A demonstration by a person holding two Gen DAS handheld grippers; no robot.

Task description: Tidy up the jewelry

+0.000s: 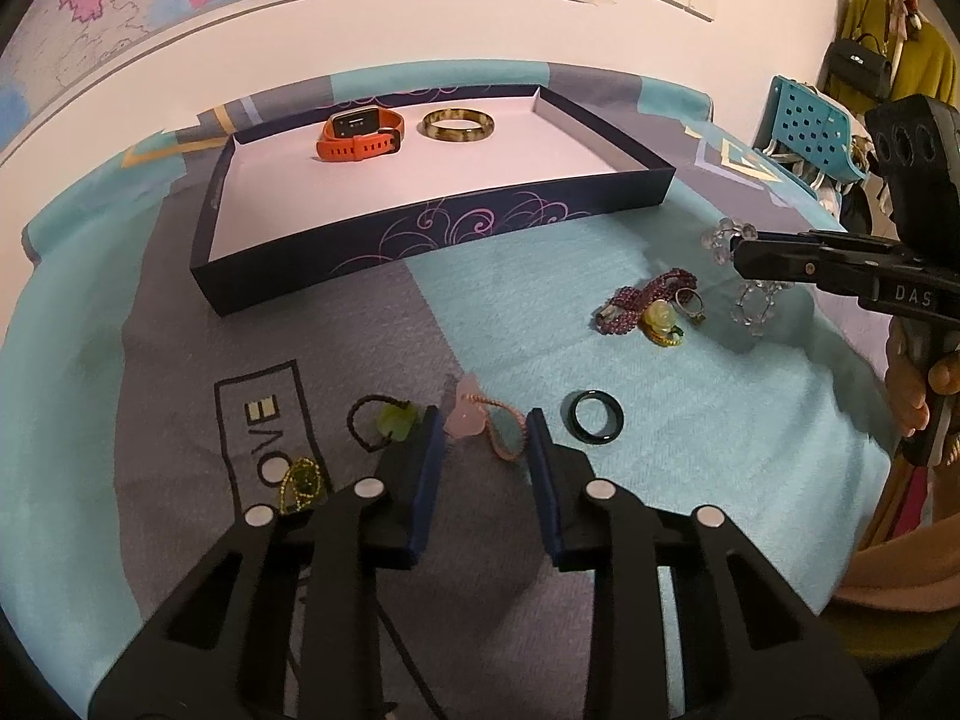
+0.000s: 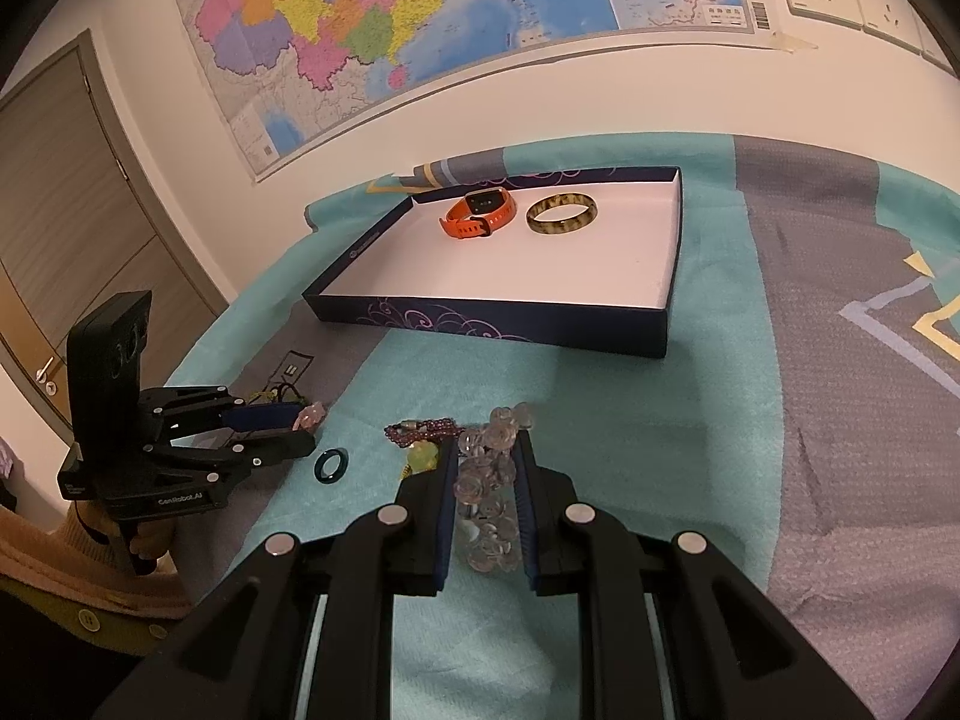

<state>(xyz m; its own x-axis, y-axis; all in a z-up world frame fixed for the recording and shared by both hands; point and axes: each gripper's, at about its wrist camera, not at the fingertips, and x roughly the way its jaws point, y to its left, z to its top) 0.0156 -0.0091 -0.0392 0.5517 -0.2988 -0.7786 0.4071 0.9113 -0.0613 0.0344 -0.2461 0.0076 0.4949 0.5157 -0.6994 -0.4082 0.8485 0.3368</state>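
Note:
In the left wrist view my left gripper [image 1: 483,420] is low over the cloth, jaws a little apart. A pink pendant [image 1: 465,417] on a pink cord lies between the tips, against the left pad. I see no squeeze on it. In the right wrist view my right gripper [image 2: 487,438] is shut on a clear crystal bead bracelet [image 2: 486,480], whose beads show above and below the fingers. The dark blue tray [image 1: 420,228] at the back holds an orange watch [image 1: 360,135] and an amber bangle [image 1: 457,125].
Loose on the teal and grey cloth lie a dark ring [image 1: 596,417], a purple bead bracelet [image 1: 648,294], a yellow-green pendant [image 1: 660,324], a green pendant on a black cord [image 1: 393,423] and a green-gold bead chain [image 1: 300,483]. A wall stands behind the tray.

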